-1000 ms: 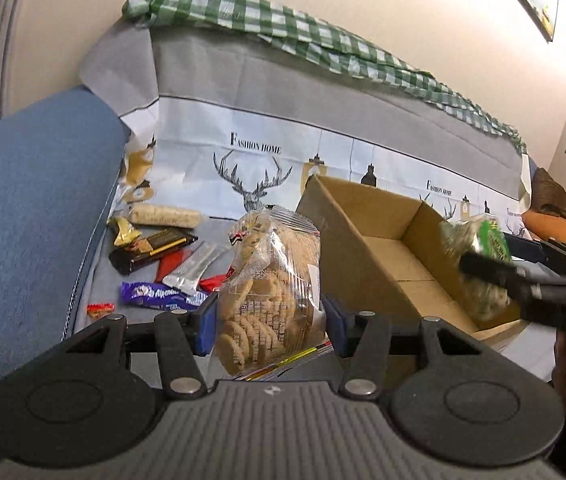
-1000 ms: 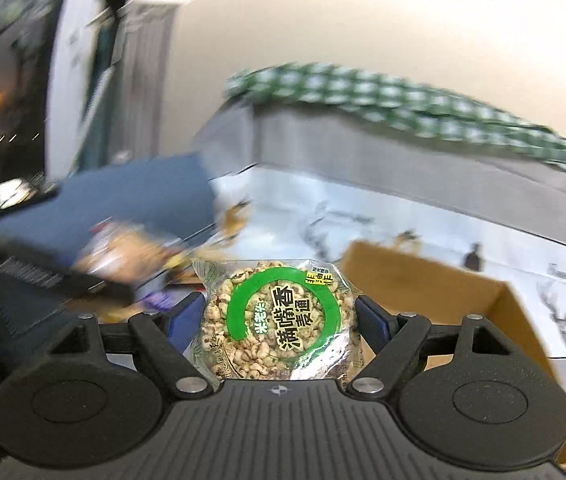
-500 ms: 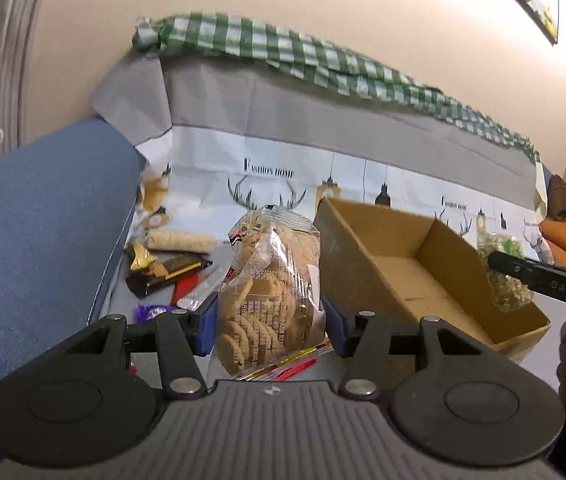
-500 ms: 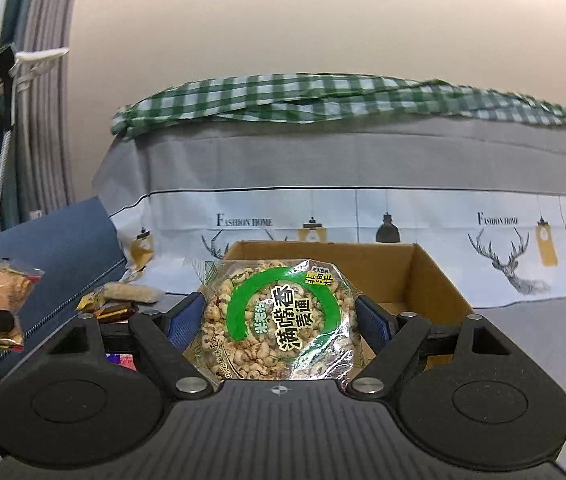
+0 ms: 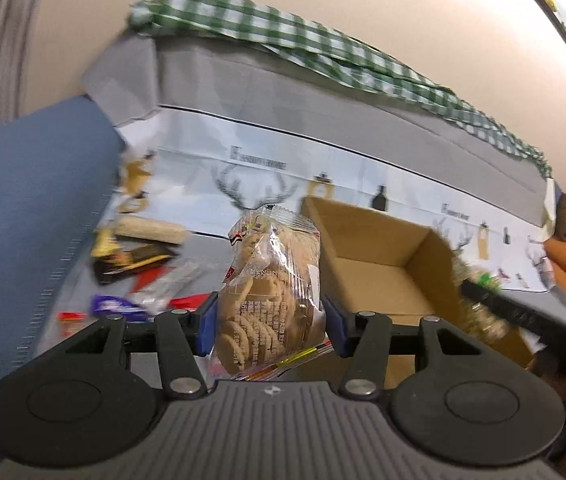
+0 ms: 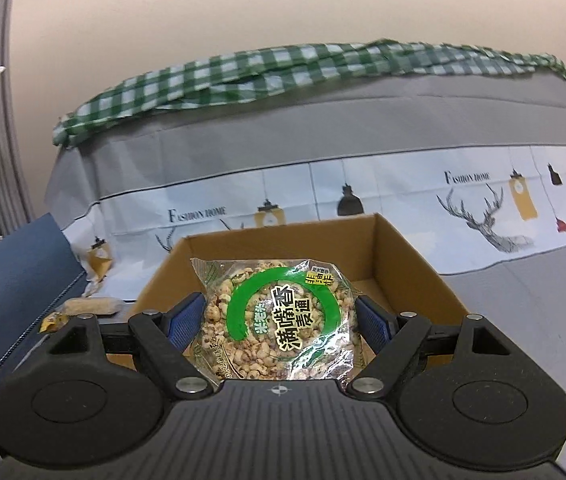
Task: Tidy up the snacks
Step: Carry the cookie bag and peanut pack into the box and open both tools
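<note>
L gripper [image 5: 269, 322]: blue pads closed approx. halfway, clamped on both sides of a clear cookie bag [image 5: 271, 292], bag upright and off the surface. R gripper [image 6: 281, 322]: jaws wide, pads pressed on both edges of a round puffed-grain pack [image 6: 277, 320] w/ green ring label, held face-on over the near wall of the box [image 6: 419, 264]. Box: open cardboard, interior bare where visible, sits on the grey cloth [image 5: 219, 248]. Cookie bag is just left of the box in L view. Loose snacks [image 5: 139, 264] lie on cloth left of the box, near the blue cushion [image 5: 23, 208]. L view blurred.
</note>
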Demonstrator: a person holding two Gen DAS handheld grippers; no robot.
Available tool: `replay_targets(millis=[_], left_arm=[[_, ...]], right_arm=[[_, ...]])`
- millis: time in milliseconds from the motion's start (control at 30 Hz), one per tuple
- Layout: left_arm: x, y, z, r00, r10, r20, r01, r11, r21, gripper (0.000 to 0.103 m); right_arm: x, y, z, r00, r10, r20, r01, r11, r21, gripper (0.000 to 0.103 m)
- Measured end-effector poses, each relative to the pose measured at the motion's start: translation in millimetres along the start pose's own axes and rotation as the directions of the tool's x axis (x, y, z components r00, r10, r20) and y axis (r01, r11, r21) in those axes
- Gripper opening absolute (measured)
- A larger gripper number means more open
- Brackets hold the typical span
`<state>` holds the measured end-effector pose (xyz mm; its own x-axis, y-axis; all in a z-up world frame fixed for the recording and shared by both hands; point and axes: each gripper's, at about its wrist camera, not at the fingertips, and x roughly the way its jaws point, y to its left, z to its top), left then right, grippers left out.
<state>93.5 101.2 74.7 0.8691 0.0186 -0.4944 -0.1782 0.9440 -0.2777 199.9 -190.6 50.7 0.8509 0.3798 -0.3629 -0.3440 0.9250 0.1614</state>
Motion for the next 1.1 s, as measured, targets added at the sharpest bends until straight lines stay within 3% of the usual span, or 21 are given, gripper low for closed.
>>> replay_targets(millis=[233, 467, 600, 633, 667, 700, 867, 1000, 1100], left_arm=[[37.6, -50.6, 9.7, 0.998, -0.068, -0.007, 0.068, 0.998, -0.014, 0.058], [52.7, -104.5, 17.4, 0.989, -0.145, 0.017, 0.144, 0.988, 0.057, 0.058], [55.3, -135.1, 33.8, 0.982, -0.179, 0.056, 0.172, 0.979, 0.112, 0.059], [57.4, -142.6, 38.7, 0.983, -0.176, 0.060, 0.167, 0.977, 0.128, 0.066], [60.6, -149.1, 43.5, 0.984, -0.172, 0.053, 0.163, 0.976, 0.146, 0.084], [63.3, -152.9, 46.5, 0.986, -0.157, 0.049, 0.148, 0.977, 0.154, 0.090], [62.9, -141.2, 35.9, 0.995, -0.087, 0.045, 0.080, 0.988, 0.135, 0.089], [64.6, -117.5, 3.6, 0.999, 0.003, -0.043, 0.001, 0.995, 0.102, 0.083], [69.4, -102.1, -17.8, 0.991, 0.046, -0.123, -0.036, 0.996, 0.077, 0.073]], right_arm=[[11.6, -12.5, 1.4, 0.999, -0.031, -0.016, 0.031, 0.999, 0.013, 0.082], [10.2, -26.1, 1.5, 0.997, -0.074, -0.008, 0.074, 0.996, 0.059, 0.082], [4.4, -28.1, 2.7, 0.995, -0.095, 0.036, 0.093, 0.994, 0.065, 0.084], [2.5, -28.8, 3.4, 0.993, -0.108, 0.054, 0.105, 0.992, 0.066, 0.087], [0.6, -29.4, 4.2, 0.989, -0.127, 0.069, 0.123, 0.990, 0.068, 0.095], [-1.0, -30.8, 4.5, 0.987, -0.141, 0.079, 0.135, 0.988, 0.074, 0.097], [4.0, -43.6, 3.0, 0.966, -0.257, 0.031, 0.254, 0.964, 0.081, 0.098], [9.4, -61.7, -1.0, 0.948, -0.316, -0.040, 0.319, 0.944, 0.089, 0.098], [14.3, -74.9, -6.4, 0.941, -0.318, -0.114, 0.328, 0.940, 0.093, 0.089]])
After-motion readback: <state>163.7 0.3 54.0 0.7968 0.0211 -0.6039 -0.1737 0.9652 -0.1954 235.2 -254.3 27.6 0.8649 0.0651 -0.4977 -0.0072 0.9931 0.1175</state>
